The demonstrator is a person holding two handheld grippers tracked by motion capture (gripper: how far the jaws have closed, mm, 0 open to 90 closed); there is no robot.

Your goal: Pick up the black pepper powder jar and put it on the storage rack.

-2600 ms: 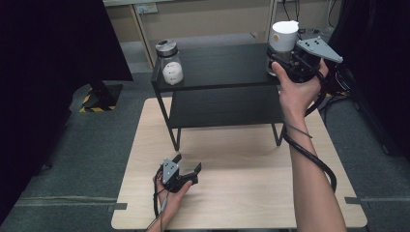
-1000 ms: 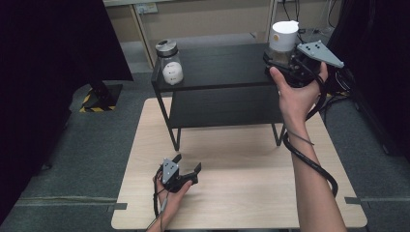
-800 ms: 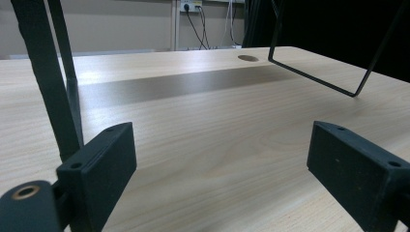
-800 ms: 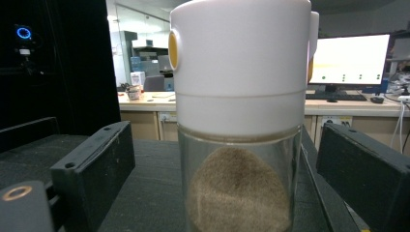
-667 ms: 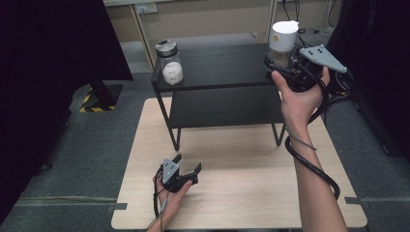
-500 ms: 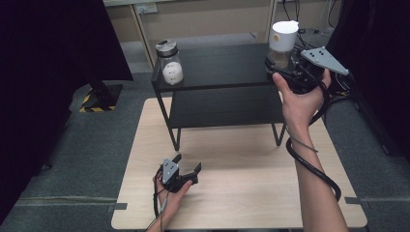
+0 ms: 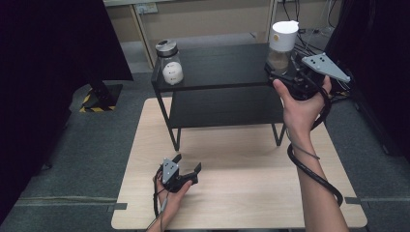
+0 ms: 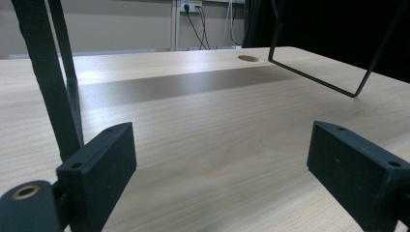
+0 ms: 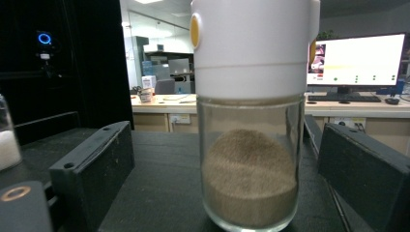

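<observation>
2 sets of tongs are in play, and all the action sits at the far right. The right tongs (image 7: 279, 73) are up at the top shelf of the black rack (image 7: 217, 65), jaws spread either side of the white-capped jar (image 7: 282, 44) of brown powder. From the right gripper view, the jar (image 9: 251, 116) stands upright between the 2 black jaws with a clear gap on each side, so nothing is clamped. It sits at the right far corner of that shelf. Over at the left far corner stands a second jar (image 7: 170, 63), metal-lidded, with white contents, well apart. Near the person, the left tongs (image 7: 186, 170) rest low on the wooden surface (image 7: 241, 193), jaws apart and empty, with bare wood between them in the left gripper view. The step in hand looks like lining up the grasp on the brown jar. Next comes closing squarely on the glass body below the cap, then lifting straight so it stays upright.
</observation>
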